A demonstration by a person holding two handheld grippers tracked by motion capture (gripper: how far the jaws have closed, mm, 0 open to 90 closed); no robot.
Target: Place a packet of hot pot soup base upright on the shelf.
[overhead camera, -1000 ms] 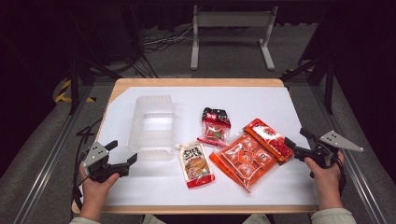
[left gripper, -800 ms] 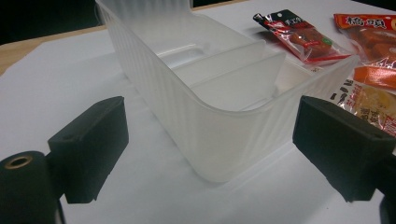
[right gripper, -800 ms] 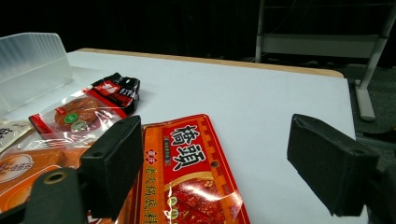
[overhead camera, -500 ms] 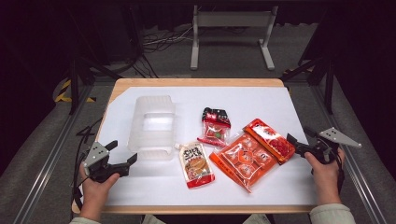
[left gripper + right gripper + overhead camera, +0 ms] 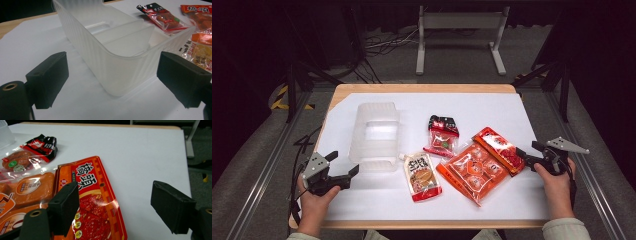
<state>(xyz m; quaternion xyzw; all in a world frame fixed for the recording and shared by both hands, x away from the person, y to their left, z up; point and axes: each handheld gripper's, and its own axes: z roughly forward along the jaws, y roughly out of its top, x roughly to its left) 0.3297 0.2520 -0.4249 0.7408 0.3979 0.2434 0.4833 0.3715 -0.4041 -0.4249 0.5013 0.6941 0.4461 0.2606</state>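
With both tongs spread wide and empty, the right tongs (image 5: 525, 152) should close squarely on the red packet's (image 5: 499, 148) near edge.

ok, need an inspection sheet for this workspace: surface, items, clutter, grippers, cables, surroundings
Surface: white sheet over a wooden table, flat.
Job's things: clear plastic bin with a divider inside, nothing in it; sausage pack; spouted sauce pouch; large orange snack bag; red packet partly overlapping that bag.
Clutter: nothing seen.
Grippers: left hand-held gripper open, aimed at the bin's near end; right hand-held gripper open, at the red packet's edge, nothing held.
Cables: gripper cable trails off the left table edge; loose cables on the floor behind.
Surroundings: dark room, metal stand beyond the table.
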